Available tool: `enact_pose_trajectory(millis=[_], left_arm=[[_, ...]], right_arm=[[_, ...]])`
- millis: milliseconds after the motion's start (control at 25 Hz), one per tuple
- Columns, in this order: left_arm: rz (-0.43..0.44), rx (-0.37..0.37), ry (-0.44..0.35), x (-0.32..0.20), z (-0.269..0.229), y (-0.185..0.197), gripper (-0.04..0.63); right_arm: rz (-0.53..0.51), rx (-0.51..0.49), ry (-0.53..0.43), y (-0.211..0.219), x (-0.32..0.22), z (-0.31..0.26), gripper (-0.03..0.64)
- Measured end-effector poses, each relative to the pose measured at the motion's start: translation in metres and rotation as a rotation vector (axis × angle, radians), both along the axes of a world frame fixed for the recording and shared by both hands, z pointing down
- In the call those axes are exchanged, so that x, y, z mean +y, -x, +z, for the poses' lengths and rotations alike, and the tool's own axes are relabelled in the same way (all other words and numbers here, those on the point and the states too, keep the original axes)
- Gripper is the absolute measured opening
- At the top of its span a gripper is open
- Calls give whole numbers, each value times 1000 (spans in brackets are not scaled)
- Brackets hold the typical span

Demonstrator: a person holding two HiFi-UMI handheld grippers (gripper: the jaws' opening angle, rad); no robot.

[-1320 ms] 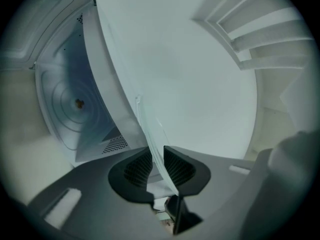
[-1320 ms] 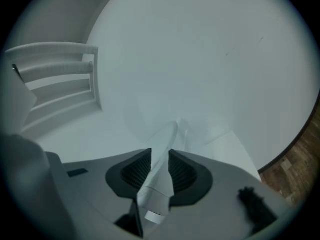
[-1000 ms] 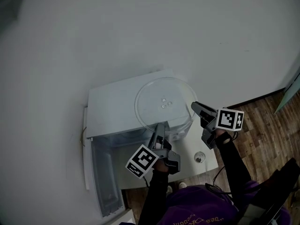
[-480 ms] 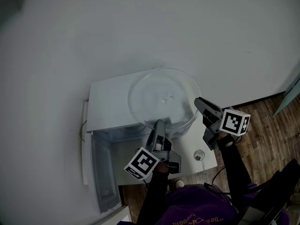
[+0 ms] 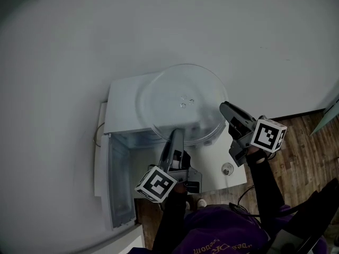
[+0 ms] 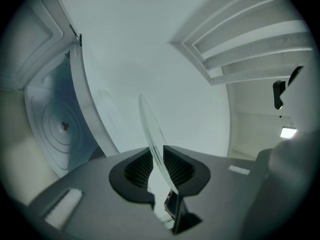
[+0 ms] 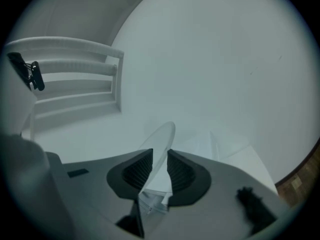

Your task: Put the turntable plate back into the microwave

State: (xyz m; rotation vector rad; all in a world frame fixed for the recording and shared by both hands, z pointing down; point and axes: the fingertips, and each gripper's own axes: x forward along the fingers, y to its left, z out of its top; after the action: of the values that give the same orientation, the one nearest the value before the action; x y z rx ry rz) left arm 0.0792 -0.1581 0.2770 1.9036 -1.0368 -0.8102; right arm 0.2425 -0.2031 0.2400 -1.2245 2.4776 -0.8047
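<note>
A clear glass turntable plate (image 5: 183,102) hangs level above the top of the white microwave (image 5: 123,102). My left gripper (image 5: 175,134) is shut on the plate's near rim. My right gripper (image 5: 223,110) is shut on its right rim. In the left gripper view the plate (image 6: 150,129) runs edge-on between the pads of that gripper (image 6: 159,161). The right gripper view likewise has the plate's rim (image 7: 161,136) between the dark ribbed pads of the gripper (image 7: 160,166). The microwave's door (image 5: 114,179) stands open at the lower left, with the cavity below the plate.
The microwave sits on a small white stand (image 5: 212,173) with a small round object (image 5: 226,169) on it. A white wall fills the back. Wooden floor (image 5: 304,152) lies to the right. The person's arms and purple clothing are at the bottom.
Both grippers have lifted the plate off the microwave's top; it now looks larger and sits higher in the head view. The grips have not changed.
</note>
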Motion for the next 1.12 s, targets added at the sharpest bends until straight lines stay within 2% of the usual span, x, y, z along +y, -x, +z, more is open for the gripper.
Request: enact_pose_trajectory(millis=[240,1120], left_arm=[[-52,-26,-9,20,1,27,74],[-261,-20,0,109,18,95,78]], right_arm=[[-59,23,-37,31,13,-5,98],[-267,60,-3,115,65,18,98]])
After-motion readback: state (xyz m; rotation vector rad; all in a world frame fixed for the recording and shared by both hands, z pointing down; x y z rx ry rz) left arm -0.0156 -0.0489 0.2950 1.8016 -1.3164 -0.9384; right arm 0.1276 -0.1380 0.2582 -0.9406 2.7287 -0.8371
